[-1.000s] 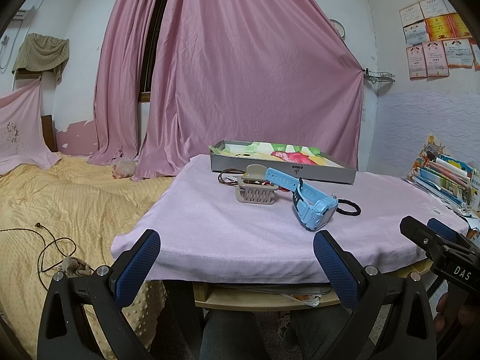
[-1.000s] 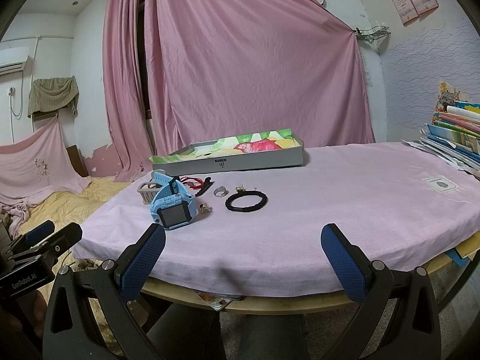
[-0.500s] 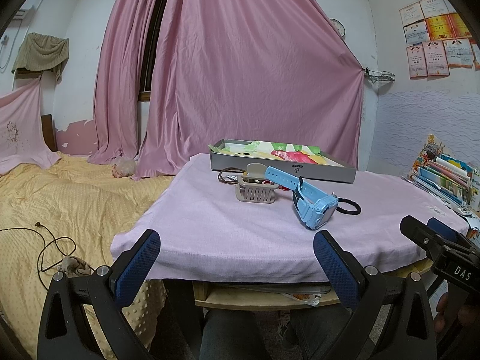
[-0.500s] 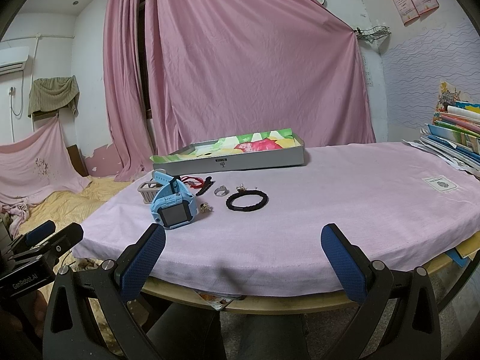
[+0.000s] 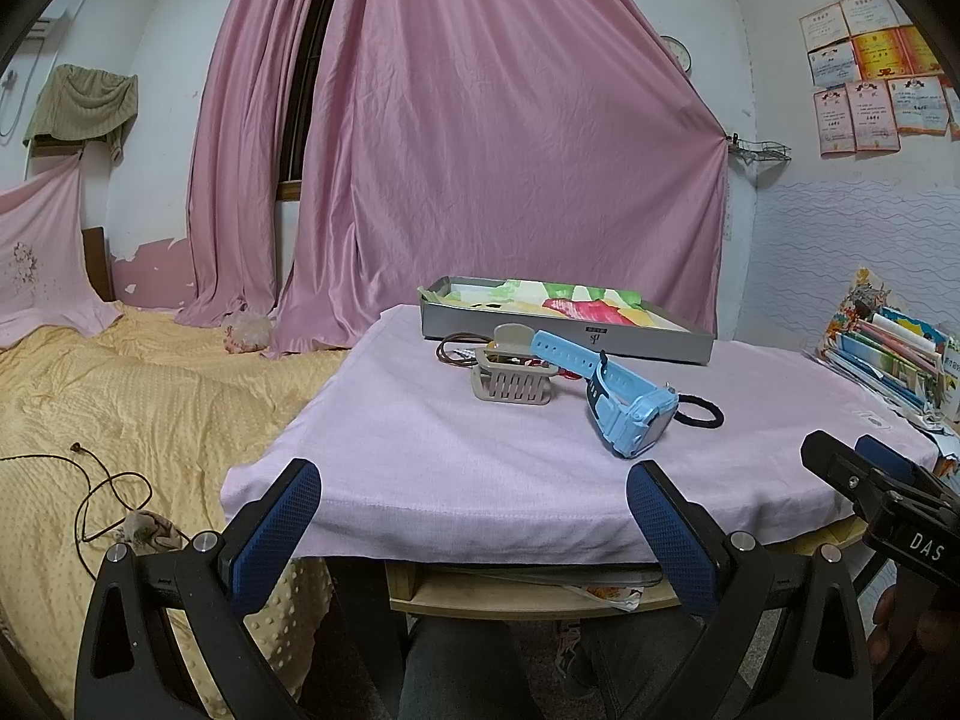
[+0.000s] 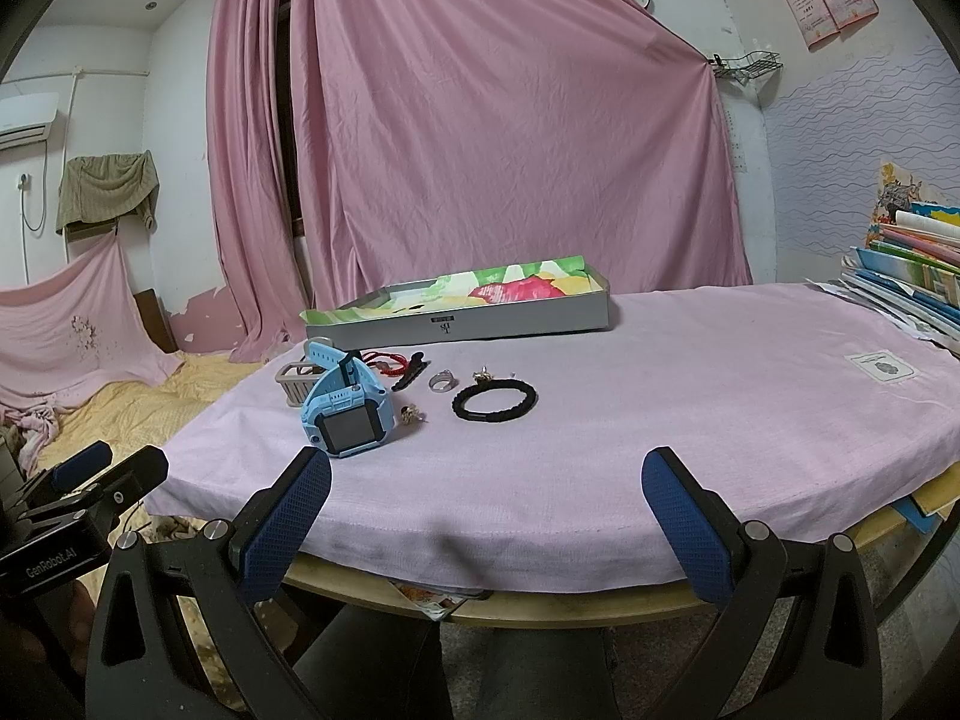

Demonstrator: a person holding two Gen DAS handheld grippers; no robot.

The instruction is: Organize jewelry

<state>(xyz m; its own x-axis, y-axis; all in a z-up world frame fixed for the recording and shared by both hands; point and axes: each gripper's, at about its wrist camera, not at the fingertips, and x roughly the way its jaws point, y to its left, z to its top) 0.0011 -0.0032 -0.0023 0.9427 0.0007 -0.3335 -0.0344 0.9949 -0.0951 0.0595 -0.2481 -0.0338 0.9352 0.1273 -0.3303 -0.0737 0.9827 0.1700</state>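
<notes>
Nearest the lens, the left hand-held gripper [image 5: 474, 516] hangs just short of the table [image 5: 420, 456] edge, its blue-padded fingers spread wide with nothing between them. The right hand-held gripper [image 6: 486, 516] sits the same way, wide apart and empty, in front of the pink cloth that covers the table.

Beyond the cloth's front hem lies a light blue watch [image 6: 345, 414], its screen tilted toward the right wrist camera. Just beside it are a small gold trinket [image 6: 413, 414] and a black hair tie [image 6: 495, 402], all lying apart on the cloth. A little farther back sit a silver ring [image 6: 443, 383], a black clip [image 6: 410, 373] and a red cord [image 6: 387, 362]. Behind the watch stands a small beige basket [image 5: 511, 383], and the watch strap leans over its rim.

At the far side of the table rests a flat grey tray [image 6: 480, 324] with a colourful lining. Nothing blocks the way from either gripper to the pieces.

The left wrist view alone shows a brown loop [image 5: 459, 354] lying behind the basket and the yellow bed [image 5: 120, 396] at the left; there the watch hides the ring and trinket. A stack of books [image 6: 912, 276] rises at the table's right edge, and pink curtains [image 6: 510, 138] hang behind.
</notes>
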